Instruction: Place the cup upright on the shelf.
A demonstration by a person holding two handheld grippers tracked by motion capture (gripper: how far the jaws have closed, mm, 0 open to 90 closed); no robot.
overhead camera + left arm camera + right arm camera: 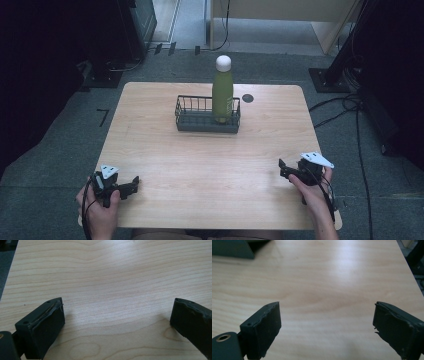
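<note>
Worktop [210, 165]: one light wood-grain top, rounded corners, smooth with a soft sheen in both gripper views. One small dark round disc [247, 98] set in it near the far edge. Room: grey carpet floor [55, 150], black cables [345, 107] trailing at right, dark equipment at far left, pale wood furniture at the back.

On the worktop: one black wire basket [192, 120], rectangular, thin bars above a solid lower band, sitting centre-far. One green bottle [222, 95] stands upright inside the basket's right end; matte green body, rounded white cap.

Two claws, both black, blocky rubbery pads with frayed edges. Left claw [134, 183] at the near-left corner, low over the wood, jaws spread, nothing between them. Right claw [283, 169] near the near-right edge, jaws also spread and empty. Each has one grey triangular plate on top and one cable. Both are well apart from basket and bottle.
</note>
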